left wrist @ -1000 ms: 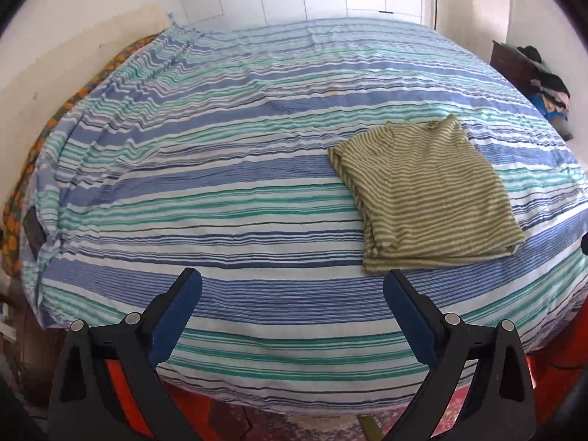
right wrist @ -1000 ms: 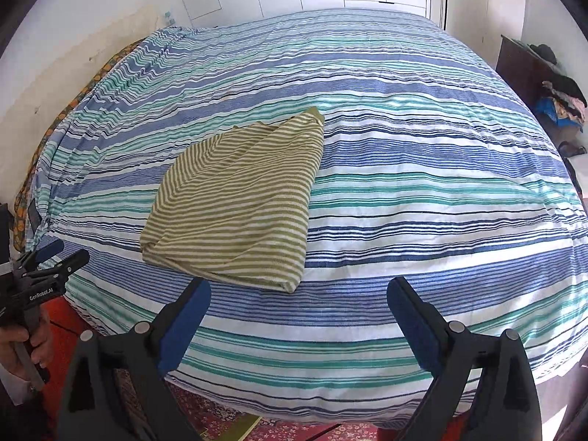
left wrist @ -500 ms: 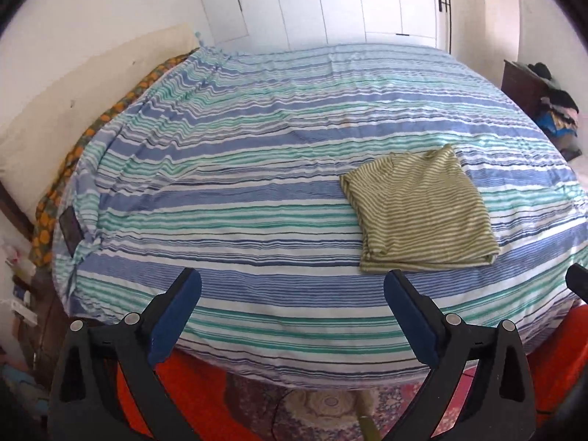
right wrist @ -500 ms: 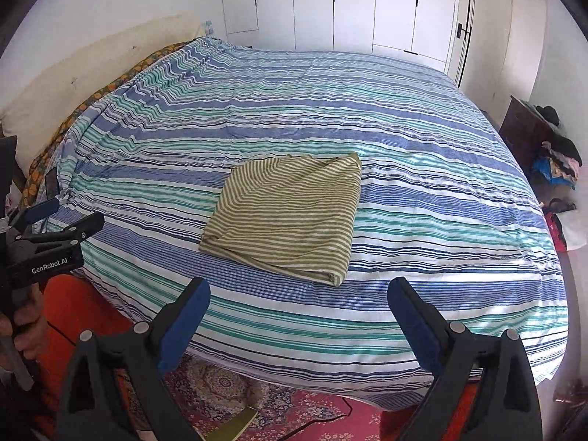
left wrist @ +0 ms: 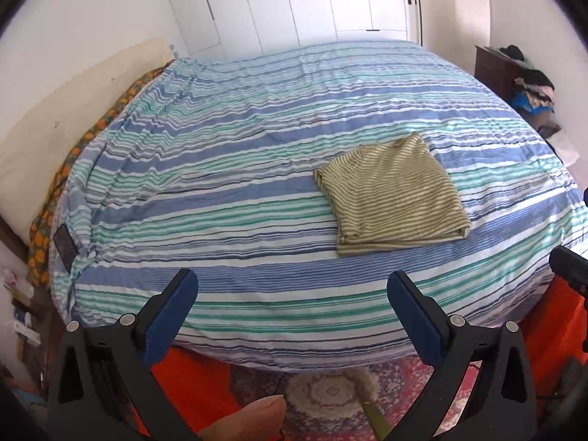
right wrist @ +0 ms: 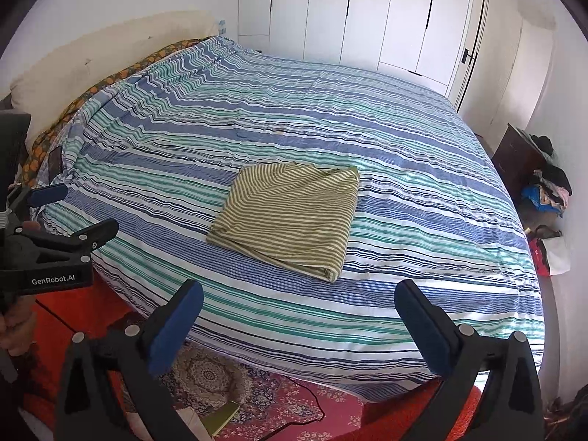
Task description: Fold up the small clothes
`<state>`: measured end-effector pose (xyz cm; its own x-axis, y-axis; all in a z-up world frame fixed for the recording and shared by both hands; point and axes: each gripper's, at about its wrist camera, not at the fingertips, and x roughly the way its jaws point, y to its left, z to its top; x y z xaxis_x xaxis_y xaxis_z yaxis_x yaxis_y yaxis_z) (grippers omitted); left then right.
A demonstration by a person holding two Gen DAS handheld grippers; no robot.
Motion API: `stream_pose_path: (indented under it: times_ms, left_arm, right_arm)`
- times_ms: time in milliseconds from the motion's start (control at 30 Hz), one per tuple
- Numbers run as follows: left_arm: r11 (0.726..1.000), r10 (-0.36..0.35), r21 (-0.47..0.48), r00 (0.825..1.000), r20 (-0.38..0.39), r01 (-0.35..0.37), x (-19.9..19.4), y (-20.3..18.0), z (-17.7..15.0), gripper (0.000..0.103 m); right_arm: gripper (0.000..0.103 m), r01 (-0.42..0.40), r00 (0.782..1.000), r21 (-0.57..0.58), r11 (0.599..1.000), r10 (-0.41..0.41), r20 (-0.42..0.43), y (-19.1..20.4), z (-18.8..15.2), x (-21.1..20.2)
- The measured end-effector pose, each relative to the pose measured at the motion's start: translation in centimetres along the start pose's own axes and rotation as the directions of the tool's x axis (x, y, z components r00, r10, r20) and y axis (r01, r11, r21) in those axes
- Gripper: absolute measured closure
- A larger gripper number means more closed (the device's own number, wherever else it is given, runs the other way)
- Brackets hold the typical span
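Note:
A folded olive-and-white striped garment (left wrist: pixel 395 191) (right wrist: pixel 290 217) lies flat on the blue, green and white striped bedspread (left wrist: pixel 228 169) (right wrist: pixel 404 191), near the bed's front edge. My left gripper (left wrist: pixel 292 294) hangs open above the bed's near edge, well short of the garment, with nothing between its blue pads. My right gripper (right wrist: pixel 299 303) is also back over the near edge; its jaws are opening wide and nothing is between them. The left gripper (right wrist: pixel 70 213) shows again at the left of the right wrist view, held by a hand.
White wardrobe doors (right wrist: pixel 367 14) stand behind the bed. A dark cabinet (right wrist: pixel 514 158) with a pile of clothes (right wrist: pixel 547 191) sits at the right. A patterned red rug (left wrist: pixel 330 397) and orange floor covering (right wrist: pixel 62 316) lie below the bed's front edge. A cream headboard (left wrist: pixel 73 110) is at left.
Both grippers have drawn back and risen away from the bed, so the folded garment looks smaller and farther. The right gripper has rolled and its jaws stand slightly wider.

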<state>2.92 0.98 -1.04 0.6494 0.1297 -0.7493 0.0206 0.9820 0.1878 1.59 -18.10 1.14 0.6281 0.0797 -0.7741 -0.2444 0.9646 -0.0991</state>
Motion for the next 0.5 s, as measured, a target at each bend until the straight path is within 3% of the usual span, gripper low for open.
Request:
stream_pose_path:
  times_ms: [167, 333, 500]
  left_arm:
    - [1.000, -0.020, 0.004, 1.000, -0.017, 0.020, -0.7, 0.3, -0.2, 0.000]
    - [0.999, -0.031, 0.017, 0.997, -0.064, 0.032, -1.0, 0.2, -0.8, 0.000]
    - [0.996, -0.079, 0.023, 0.993, -0.091, 0.082, -1.4, 0.2, -1.0, 0.000]
  right_arm:
    - [0.000, 0.035, 0.999, -0.041, 0.999, -0.036, -0.023, 0.1, 0.0, 0.0]
    - [0.000, -0.027, 0.997, 0.004, 1.000, 0.028, -0.077, 0.0, -0.2, 0.1]
    - [0.000, -0.038, 0.992, 0.000, 0.999, 0.038, -0.118, 0.9, -0.4, 0.2]
